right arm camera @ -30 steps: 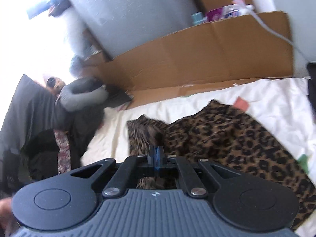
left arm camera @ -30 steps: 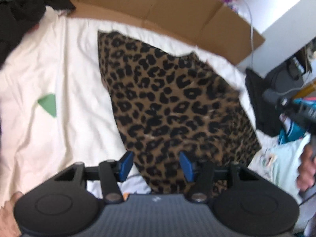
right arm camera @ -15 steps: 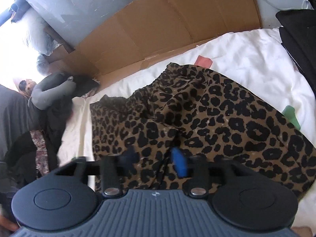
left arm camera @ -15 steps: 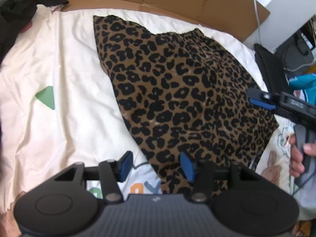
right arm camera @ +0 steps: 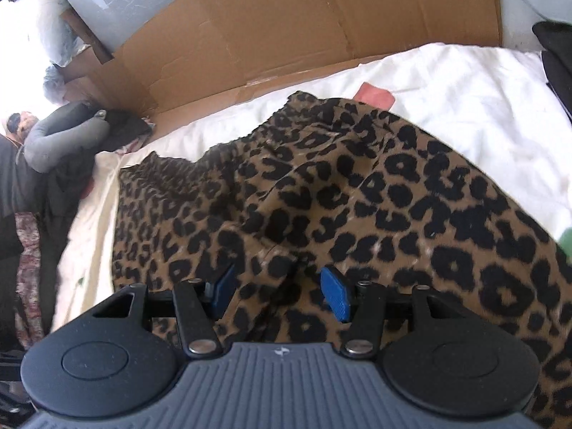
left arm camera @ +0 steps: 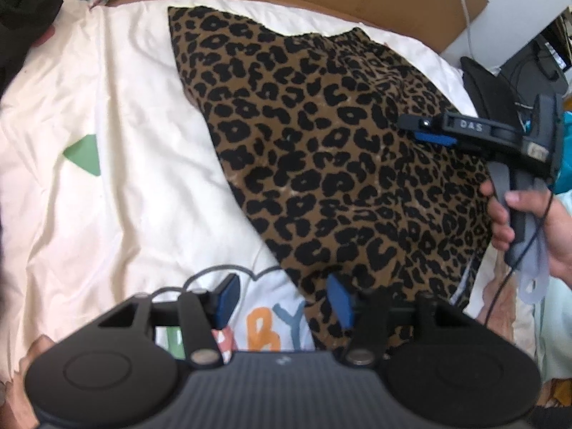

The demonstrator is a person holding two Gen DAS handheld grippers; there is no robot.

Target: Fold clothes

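Observation:
A leopard-print garment (left arm camera: 332,150) lies spread on a white bedsheet (left arm camera: 118,178), folded into a rough wedge. It fills the right wrist view (right arm camera: 357,193) too. My left gripper (left arm camera: 282,298) is open and empty, hovering over the garment's near left edge. My right gripper (right arm camera: 279,289) is open and empty just above the cloth; it also shows in the left wrist view (left arm camera: 425,130), held by a hand over the garment's right side.
Flattened cardboard (right arm camera: 286,28) stands along the far side of the bed. Dark clothes (right arm camera: 43,150) are piled at the left. A black bag (left arm camera: 486,89) and teal cloth sit off the right edge. The sheet has printed letters (left arm camera: 271,329) near me.
The right gripper was shut on the garment a second ago; it has opened, let the cloth drop flat and pulled back. The left gripper has drawn slightly back toward the near edge.

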